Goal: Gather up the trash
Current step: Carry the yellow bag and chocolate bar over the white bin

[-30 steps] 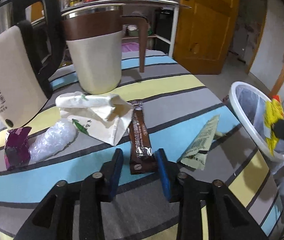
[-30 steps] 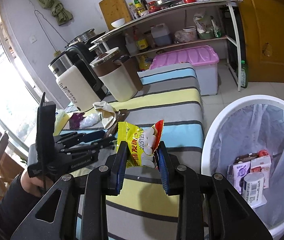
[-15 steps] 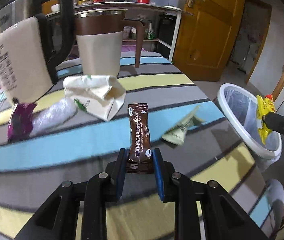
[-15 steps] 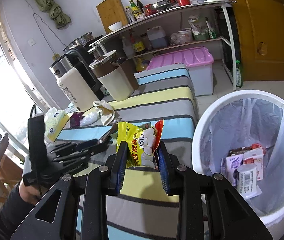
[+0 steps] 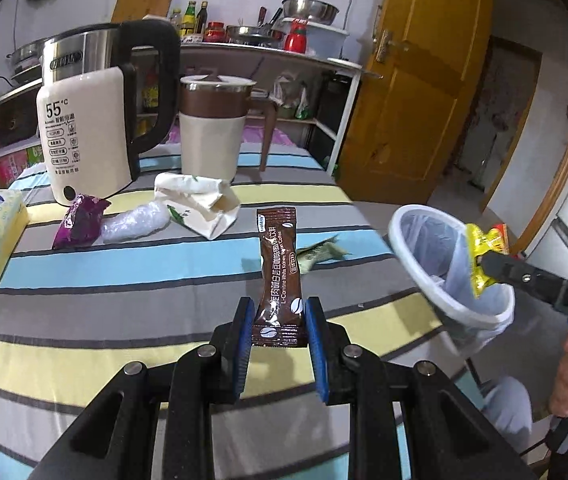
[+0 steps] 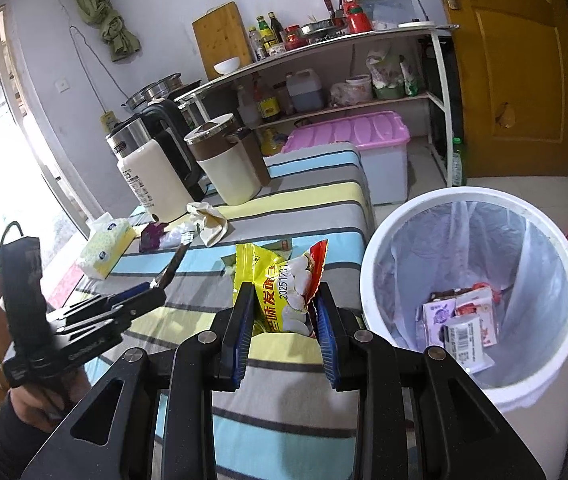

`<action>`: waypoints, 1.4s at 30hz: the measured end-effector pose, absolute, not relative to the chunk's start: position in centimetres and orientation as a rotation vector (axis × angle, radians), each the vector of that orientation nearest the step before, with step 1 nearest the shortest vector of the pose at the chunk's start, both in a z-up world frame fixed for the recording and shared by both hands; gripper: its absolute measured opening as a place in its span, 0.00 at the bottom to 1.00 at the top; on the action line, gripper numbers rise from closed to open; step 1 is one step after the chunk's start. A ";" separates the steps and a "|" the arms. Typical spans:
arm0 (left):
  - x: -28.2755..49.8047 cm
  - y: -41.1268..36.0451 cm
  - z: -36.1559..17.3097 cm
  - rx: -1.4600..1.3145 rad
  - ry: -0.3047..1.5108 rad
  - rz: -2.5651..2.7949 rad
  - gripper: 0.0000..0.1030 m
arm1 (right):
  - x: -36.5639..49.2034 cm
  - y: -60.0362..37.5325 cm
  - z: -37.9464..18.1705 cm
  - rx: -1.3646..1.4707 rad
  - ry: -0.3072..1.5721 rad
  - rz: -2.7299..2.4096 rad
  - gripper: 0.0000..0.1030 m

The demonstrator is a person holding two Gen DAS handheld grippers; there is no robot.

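A brown coffee sachet [image 5: 279,276] is pinched upright in the left gripper [image 5: 277,320] at lower centre; a yellow snack bag [image 6: 284,288] is clamped in the right gripper [image 6: 281,312]. Carrying to the white bin [image 6: 368,280], right of frame, is judged next; release over its opening is required.

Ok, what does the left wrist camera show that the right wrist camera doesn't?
Only the left wrist view shows the coffee sachet's printed front, clamped in the left hand-held gripper. Only the right wrist view shows cartons lying inside the trash bin and the pink storage box. Both show the yellow snack bag in the right hand-held gripper, the kettle and the striped table.
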State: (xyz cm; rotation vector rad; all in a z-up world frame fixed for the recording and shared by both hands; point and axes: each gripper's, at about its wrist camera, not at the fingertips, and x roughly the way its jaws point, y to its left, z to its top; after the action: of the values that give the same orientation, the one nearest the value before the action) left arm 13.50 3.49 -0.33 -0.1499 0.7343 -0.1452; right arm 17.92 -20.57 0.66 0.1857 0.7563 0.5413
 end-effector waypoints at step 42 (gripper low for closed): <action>13.6 -9.0 2.0 -0.053 0.697 -0.393 0.26 | 15.7 -29.6 0.8 0.188 0.700 0.289 0.30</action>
State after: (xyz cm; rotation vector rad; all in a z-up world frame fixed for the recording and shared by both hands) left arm 13.61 -9.03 1.95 -0.0529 0.6968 -0.3928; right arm 15.75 -29.57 0.80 0.1881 0.6995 0.2895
